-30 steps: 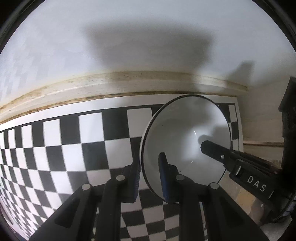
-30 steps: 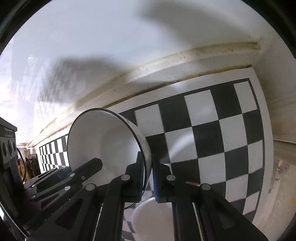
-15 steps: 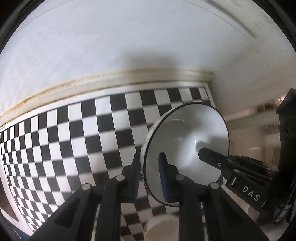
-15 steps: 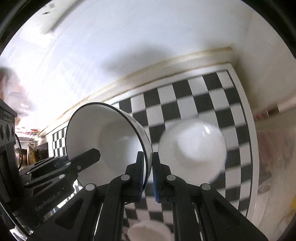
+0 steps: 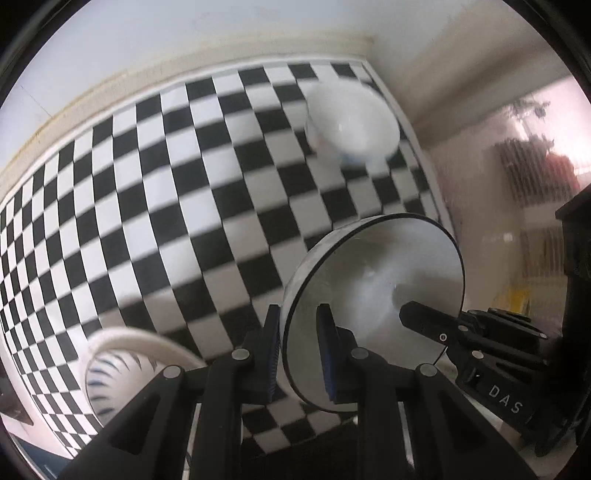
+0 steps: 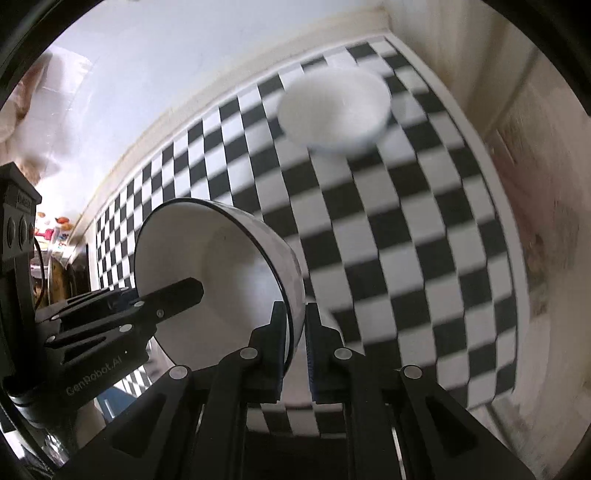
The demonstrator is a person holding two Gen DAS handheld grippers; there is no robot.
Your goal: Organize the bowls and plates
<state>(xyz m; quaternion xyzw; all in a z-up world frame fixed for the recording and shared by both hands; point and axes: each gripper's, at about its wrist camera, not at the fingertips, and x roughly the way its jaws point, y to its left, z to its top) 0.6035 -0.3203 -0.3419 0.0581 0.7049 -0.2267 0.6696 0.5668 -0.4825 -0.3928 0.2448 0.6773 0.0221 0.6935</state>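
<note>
Both grippers hold one white bowl with a thin black rim [image 5: 373,295], tilted on its side above the checkered cloth. My left gripper [image 5: 297,350] is shut on its rim at one side. My right gripper [image 6: 295,332] is shut on the opposite side of the rim; the bowl also shows in the right wrist view [image 6: 218,273]. A second white bowl [image 5: 351,123] stands upright at the far right of the cloth, blurred; it also shows in the right wrist view [image 6: 332,110]. A white bowl with blue stripes [image 5: 122,373] lies near the left gripper.
The black and white checkered cloth [image 5: 166,184] covers the table up to a cream ledge and white wall [image 5: 147,29]. A bare counter strip [image 6: 535,258] runs along the cloth's right edge. A white dish [image 6: 295,369] sits under the right fingers.
Both grippers have lifted and pulled back with the black-rimmed bowl. Much more of the cloth shows, and the far white bowl and the striped bowl have come into view.
</note>
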